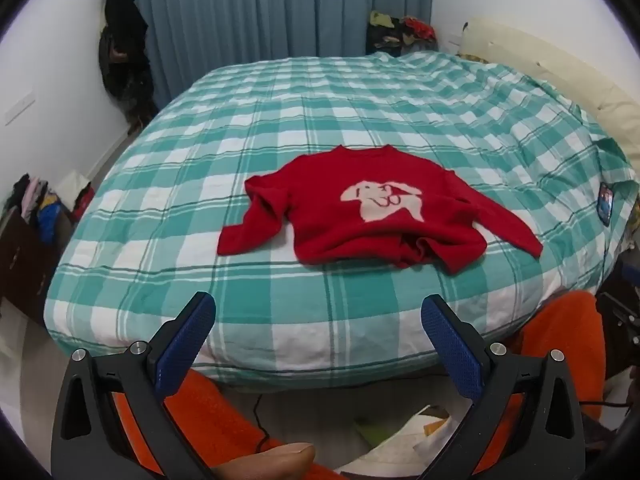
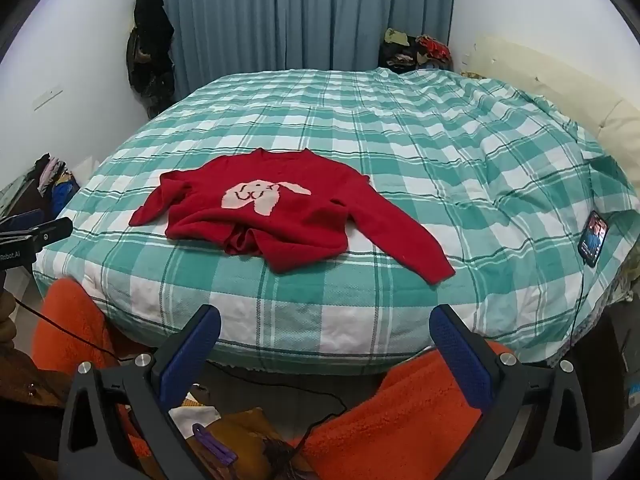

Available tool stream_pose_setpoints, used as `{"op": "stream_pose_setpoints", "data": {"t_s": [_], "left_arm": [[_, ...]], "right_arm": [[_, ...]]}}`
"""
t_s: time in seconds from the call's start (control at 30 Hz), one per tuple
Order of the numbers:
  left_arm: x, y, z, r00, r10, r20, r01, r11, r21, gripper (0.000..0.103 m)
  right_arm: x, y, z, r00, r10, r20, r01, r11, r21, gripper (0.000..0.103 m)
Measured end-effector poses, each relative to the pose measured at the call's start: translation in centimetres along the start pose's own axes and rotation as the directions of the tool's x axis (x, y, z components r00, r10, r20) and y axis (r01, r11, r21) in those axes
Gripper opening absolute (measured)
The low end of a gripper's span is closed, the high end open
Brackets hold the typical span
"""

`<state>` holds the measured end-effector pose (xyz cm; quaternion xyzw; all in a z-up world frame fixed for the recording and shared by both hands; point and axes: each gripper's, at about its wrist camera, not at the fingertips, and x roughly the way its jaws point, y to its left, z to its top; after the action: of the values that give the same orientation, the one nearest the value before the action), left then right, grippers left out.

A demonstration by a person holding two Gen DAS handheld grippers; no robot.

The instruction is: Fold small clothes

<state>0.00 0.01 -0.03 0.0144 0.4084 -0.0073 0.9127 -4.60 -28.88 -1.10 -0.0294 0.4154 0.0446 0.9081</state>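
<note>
On the near half of the bed (image 1: 280, 128), over a green-and-white check cover: one small red sweater (image 1: 360, 216), front up, pale dog motif showing, neckline toward the far side, hem toward the near edge.

Condition: not yet folded. Left sleeve bent and bunched beside the body; right sleeve stretched out toward the near right. Hem rumpled, with a tuck of fabric doubled under at its middle.

Risks, as judged:
- Folding over the rumpled hem would likely lock in a lump; cause, the tucked fabric not smoothed first.
- Knit is soft and thick; a shallow pinch on one layer may slip, or may drag the whole garment across the cover.
- Cover itself is loose; a low pinch could catch it along with the sweater.
- Phone (image 2: 593, 239) lies at the right edge of the bed, well apart from the sweater; a wide sweep of the right sleeve might reach toward it.

Left hand-held gripper (image 1: 318, 322): jaws spread fully, nothing between them, touching nothing, poised short of the near bed edge.

Right hand-held gripper (image 2: 325, 330): likewise spread wide, empty, clear of bed and sweater.
</note>
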Motion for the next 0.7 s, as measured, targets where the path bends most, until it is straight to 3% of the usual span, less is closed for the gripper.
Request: {"op": "stream_pose_setpoints", "data": {"t_s": [0.27,0.7], "left_arm": [[1.1,0.5,0.7,0.995,-0.039,-0.096,0.038,0.999,-0.010,0.103],[1.1,-0.1,-0.2,0.993,-0.051,-0.104,0.050,0.999,-0.015,0.103]], "right_arm": [[0.1,0.2,0.1,1.000,-0.001,-0.016,0.001,1.000,0.004,0.103],[0.3,0.6,0.4,1.000,0.005,-0.018,-0.005,1.000,-0.013,0.103]]}}
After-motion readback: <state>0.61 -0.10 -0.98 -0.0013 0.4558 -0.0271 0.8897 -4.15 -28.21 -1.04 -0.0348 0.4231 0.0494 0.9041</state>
